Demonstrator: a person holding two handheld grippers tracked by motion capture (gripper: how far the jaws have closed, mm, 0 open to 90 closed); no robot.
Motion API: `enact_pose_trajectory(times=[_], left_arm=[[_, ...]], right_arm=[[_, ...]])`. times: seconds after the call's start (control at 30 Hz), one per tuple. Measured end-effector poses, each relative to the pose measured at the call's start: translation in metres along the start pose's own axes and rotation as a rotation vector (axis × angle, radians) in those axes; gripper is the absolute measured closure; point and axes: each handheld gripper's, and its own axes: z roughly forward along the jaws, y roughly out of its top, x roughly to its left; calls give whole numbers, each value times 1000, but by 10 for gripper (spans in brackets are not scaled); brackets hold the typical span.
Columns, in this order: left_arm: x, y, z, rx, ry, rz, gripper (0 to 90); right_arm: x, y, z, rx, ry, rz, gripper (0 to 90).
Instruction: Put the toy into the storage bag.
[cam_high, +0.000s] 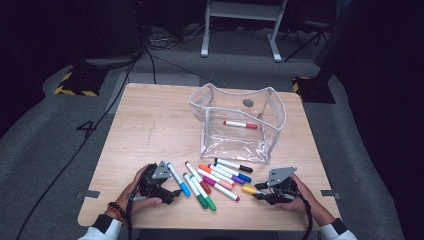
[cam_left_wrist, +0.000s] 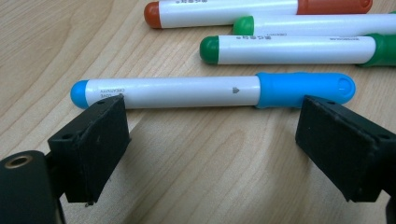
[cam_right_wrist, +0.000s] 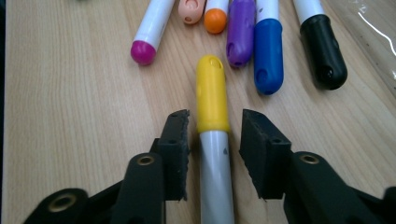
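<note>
Fingers on my right gripper (cam_right_wrist: 212, 128) stand narrowly apart, a small gap on each side of the yellow pen (cam_right_wrist: 212, 140) lying between them on the worktop (cam_high: 150, 125) near its front right corner. My left gripper (cam_left_wrist: 210, 135) has its fingers wide, bracketing nothing, with the light blue pen (cam_left_wrist: 212, 91) lying crosswise just beyond their tips near the front left. Between my hands lies a loose row of pens (cam_high: 215, 177). Behind them a clear bag (cam_high: 240, 125) holds a red pen (cam_high: 240, 124).
</note>
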Motion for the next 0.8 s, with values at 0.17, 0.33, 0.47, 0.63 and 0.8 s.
enact_pose_trajectory(times=[0.17, 0.33, 0.47, 0.63, 0.8], left_arm=[[0, 0, 0, 0, 0, 0, 101], [0, 0, 0, 0, 0, 0, 101], [0, 0, 0, 0, 0, 0, 101], [0, 0, 0, 0, 0, 0, 101], [0, 0, 0, 0, 0, 0, 101]], right_arm=[[-1, 3, 3, -15, 18, -6, 737], [-1, 5, 5, -18, 8, -18, 746], [-2, 2, 0, -29, 7, -9, 747], [-2, 8, -21, -107, -42, -11, 748], [-2, 18, -45, -200, -77, -8, 748]])
